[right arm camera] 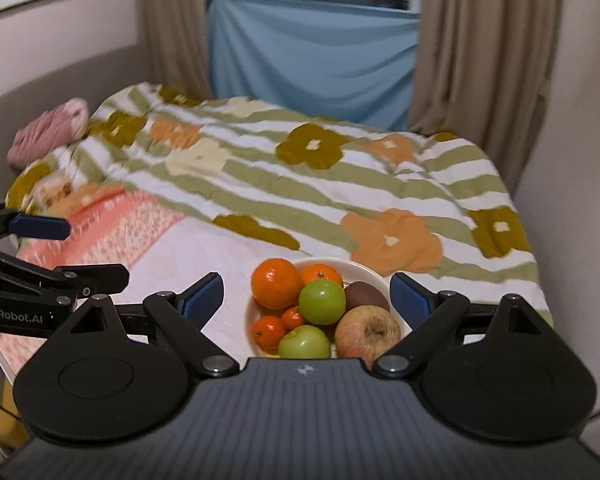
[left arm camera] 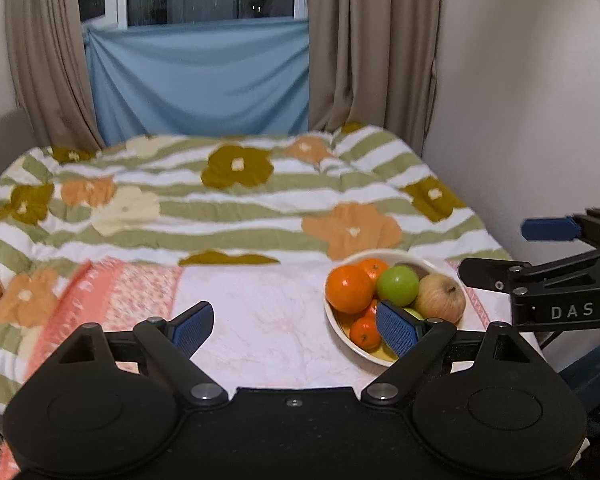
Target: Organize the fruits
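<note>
both tongs stand wide apart and grip nothing: the left gripper (left arm camera: 296,328) is left of the bowl (right arm camera: 364,270), the right gripper (right arm camera: 306,300) near it. oranges, green apples and a red apple (right arm camera: 366,334) fill the bowl on the pink cloth (left arm camera: 260,308).

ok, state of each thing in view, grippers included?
left gripper: open, empty
right gripper: open, empty
bowl: upright on the pink cloth, full of fruit
large orange: in bowl, on top
green apples: two, in bowl
red-yellow apple: in bowl, stem side up
curtains: drawn aside
quilt: spread, rumpled
</note>
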`<state>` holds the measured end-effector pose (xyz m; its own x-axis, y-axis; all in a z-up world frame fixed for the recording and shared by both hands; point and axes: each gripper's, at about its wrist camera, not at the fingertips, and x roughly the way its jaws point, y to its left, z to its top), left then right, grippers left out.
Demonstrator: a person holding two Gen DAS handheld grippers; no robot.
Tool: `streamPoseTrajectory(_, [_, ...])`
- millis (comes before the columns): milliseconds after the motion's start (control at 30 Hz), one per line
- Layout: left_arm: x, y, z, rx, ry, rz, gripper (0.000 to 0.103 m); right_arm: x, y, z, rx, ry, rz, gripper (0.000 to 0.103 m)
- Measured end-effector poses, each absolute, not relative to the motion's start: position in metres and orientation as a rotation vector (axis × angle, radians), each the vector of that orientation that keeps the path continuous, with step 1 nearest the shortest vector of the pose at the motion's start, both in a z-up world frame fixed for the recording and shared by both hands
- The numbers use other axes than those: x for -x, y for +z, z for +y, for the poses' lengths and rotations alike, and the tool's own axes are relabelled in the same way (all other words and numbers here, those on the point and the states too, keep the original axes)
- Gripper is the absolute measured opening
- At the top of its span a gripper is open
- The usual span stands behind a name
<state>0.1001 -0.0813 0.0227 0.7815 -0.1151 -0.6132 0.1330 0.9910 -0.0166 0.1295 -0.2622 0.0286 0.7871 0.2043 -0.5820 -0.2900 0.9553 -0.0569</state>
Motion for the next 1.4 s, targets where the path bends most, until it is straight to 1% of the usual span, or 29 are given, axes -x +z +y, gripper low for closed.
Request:
streamPoseTrajectory(233, [-0.058,0.051,-0.056,-0.035,-0.099,0.594,0.092,-0.07,0.063,-0.252,0.061,0.144,0.582,0.103])
streamPoseTrajectory(267, [-0.053,0.054,-0.053,-0.032,-0.093,0.59,0.095,-0.062,0.066,-0.25,0.061,0.129,0.578,0.103])
streamPoseTrajectory(300, [-0.047,0.056,-0.049,-0.029,-0.082,0.585,0.1,-0.054,0.068,-0.248,0.06,0.115,0.573,0.103])
streamPoseTrajectory(367, [-0.035,0.058,-0.044,-0.029,-0.063,0.573,0.103,-0.039,0.071,-0.244,0.054,0.092,0.558,0.103])
streamPoseTrajectory(733, [0.003,0.054,-0.032,-0.035,-0.056,0.56,0.103,0.012,0.054,-0.228,0.039,0.028,0.603,0.103])
streamPoseTrajectory(1400, [0.013,0.054,-0.031,-0.028,-0.075,0.553,0.103,0.022,0.055,-0.231,0.013,-0.013,0.625,0.103])
